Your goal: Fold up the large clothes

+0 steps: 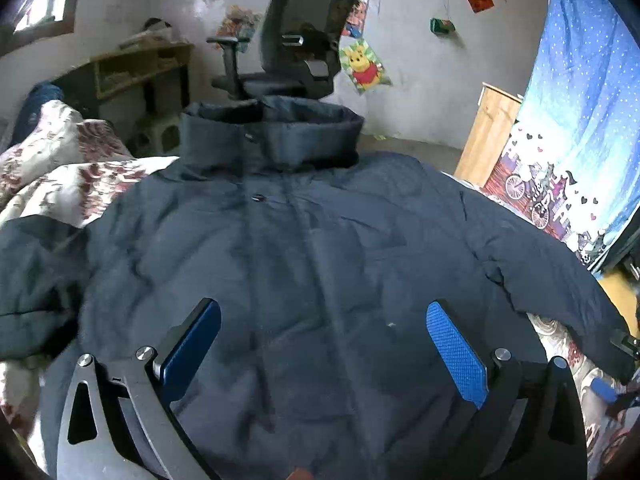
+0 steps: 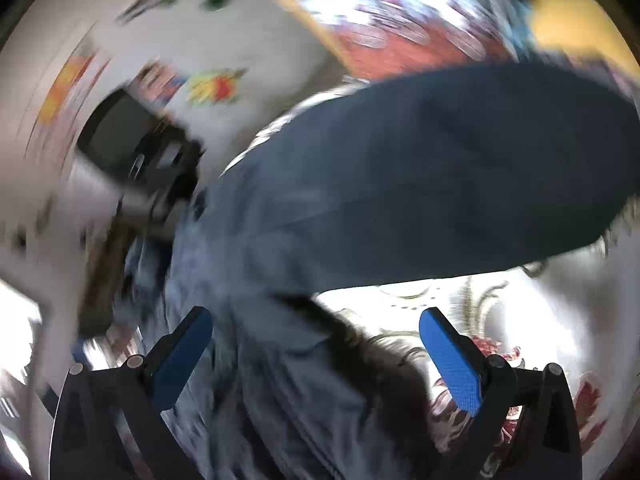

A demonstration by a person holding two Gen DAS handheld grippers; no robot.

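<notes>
A large dark navy padded jacket (image 1: 304,232) lies front up on a floral bedspread (image 1: 64,176), collar away from me, sleeves spread to both sides. My left gripper (image 1: 324,316) is open and empty, hovering over the jacket's lower front. In the blurred right wrist view, my right gripper (image 2: 316,324) is open and empty above the jacket's right side, with the right sleeve (image 2: 460,168) stretching across to the right. The right gripper's tip shows at the left wrist view's right edge (image 1: 624,344).
A black office chair (image 1: 304,44) stands beyond the collar. A wooden shelf (image 1: 144,68) is at back left, a wooden board (image 1: 488,132) and a blue curtain (image 1: 584,120) at right. The wall carries posters (image 1: 366,66).
</notes>
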